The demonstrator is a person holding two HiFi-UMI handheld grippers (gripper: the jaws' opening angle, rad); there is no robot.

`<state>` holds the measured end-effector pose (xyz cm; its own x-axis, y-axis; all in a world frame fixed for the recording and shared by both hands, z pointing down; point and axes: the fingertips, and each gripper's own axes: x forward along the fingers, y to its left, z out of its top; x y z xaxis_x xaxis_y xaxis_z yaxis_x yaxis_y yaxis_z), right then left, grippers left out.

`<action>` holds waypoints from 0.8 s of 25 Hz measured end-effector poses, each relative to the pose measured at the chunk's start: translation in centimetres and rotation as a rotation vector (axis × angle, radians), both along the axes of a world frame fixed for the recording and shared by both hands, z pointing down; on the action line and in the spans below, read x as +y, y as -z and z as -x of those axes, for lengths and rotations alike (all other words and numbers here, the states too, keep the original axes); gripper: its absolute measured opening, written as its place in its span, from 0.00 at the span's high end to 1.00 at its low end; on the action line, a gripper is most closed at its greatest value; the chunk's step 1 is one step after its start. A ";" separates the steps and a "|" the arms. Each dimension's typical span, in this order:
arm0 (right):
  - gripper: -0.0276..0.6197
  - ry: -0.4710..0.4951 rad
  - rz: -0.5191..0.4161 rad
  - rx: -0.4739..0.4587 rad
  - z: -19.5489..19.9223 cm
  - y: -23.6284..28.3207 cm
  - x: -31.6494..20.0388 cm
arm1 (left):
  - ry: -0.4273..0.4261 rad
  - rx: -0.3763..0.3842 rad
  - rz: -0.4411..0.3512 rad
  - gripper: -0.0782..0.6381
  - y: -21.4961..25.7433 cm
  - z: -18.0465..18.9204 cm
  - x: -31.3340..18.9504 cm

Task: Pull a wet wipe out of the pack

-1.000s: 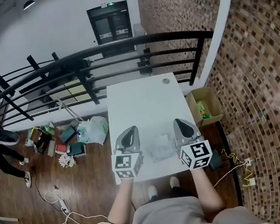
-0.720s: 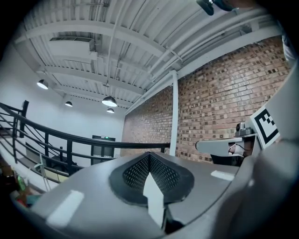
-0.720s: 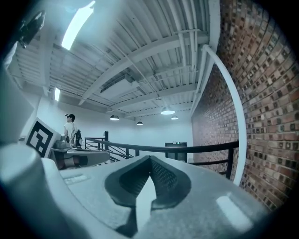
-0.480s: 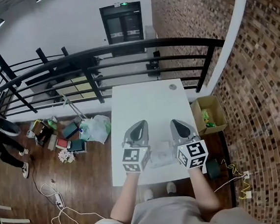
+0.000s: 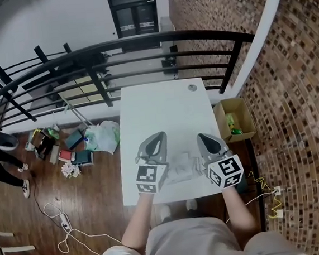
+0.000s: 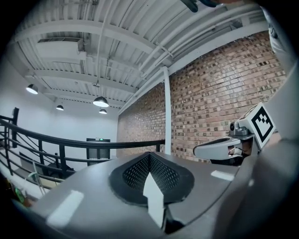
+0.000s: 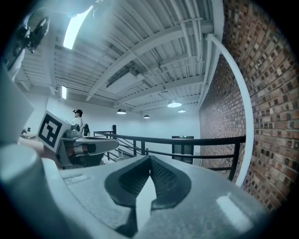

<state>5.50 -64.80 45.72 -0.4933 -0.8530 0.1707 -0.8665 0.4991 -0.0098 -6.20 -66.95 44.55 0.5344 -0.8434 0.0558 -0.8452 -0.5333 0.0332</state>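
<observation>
A pale, translucent wet wipe pack point(image 5: 180, 167) lies on the white table point(image 5: 163, 109) near its front edge, between my two grippers. My left gripper point(image 5: 161, 134) hovers just left of the pack, jaws shut and empty. In the left gripper view its tips point(image 6: 149, 155) meet, pointing level at the railing. My right gripper point(image 5: 201, 137) hangs just right of the pack, also shut on nothing, with its tips point(image 7: 149, 159) closed in the right gripper view. Each gripper view shows the other gripper alongside: the right gripper point(image 6: 219, 149) and the left gripper point(image 7: 88, 148). Neither gripper touches the pack.
A small round object point(image 5: 192, 87) sits at the table's far right corner. A black railing point(image 5: 140, 47) runs behind the table. An open cardboard box point(image 5: 234, 119) stands on the floor at the right, and bags and clutter point(image 5: 101, 138) lie at the left.
My left gripper has drifted a little to the right, closer to the pack. The right gripper has sunk slightly. Both stay shut, and the pack has not moved.
</observation>
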 end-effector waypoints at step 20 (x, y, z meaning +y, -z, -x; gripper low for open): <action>0.81 0.658 0.184 0.562 -1.1 -9.9 2.5 | -0.175 -0.114 0.151 0.87 -10.0 -1.7 2.9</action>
